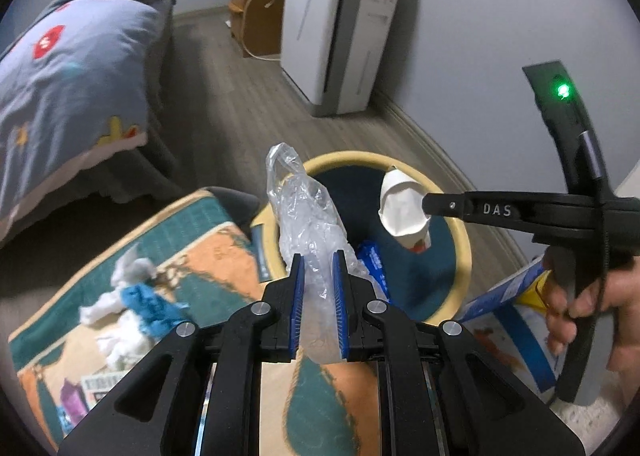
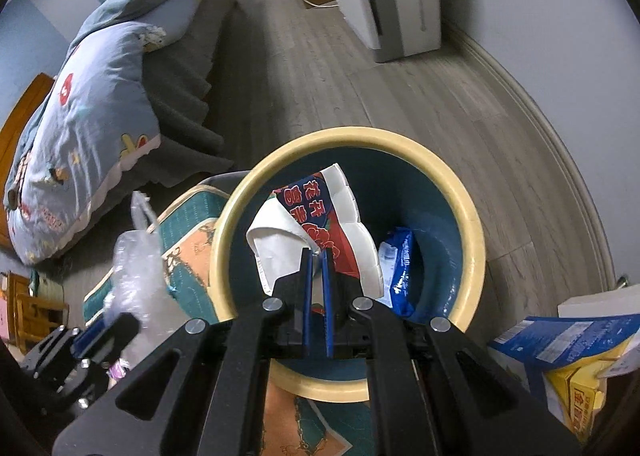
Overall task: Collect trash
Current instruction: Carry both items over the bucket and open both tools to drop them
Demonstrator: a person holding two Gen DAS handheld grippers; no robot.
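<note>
A round bin (image 1: 460,232) with a cream rim (image 2: 474,232) and a dark teal inside stands on the floor. A blue wrapper (image 2: 398,268) lies in it. My left gripper (image 1: 319,256) is shut on a crumpled clear plastic bag (image 1: 304,211), held at the bin's left rim. My right gripper (image 2: 317,250) is shut on a crushed white paper cup with red and blue print (image 2: 320,215), held over the bin's mouth. In the left wrist view the right gripper (image 1: 426,203) reaches in from the right with the cup (image 1: 400,207).
White and blue crumpled tissues (image 1: 132,296) lie on a patterned teal and orange mat (image 1: 208,244) left of the bin. Blue and yellow cartons (image 2: 576,352) sit to the right. A bed with a blue quilt (image 1: 68,75) is at left, a white appliance (image 1: 340,27) by the wall.
</note>
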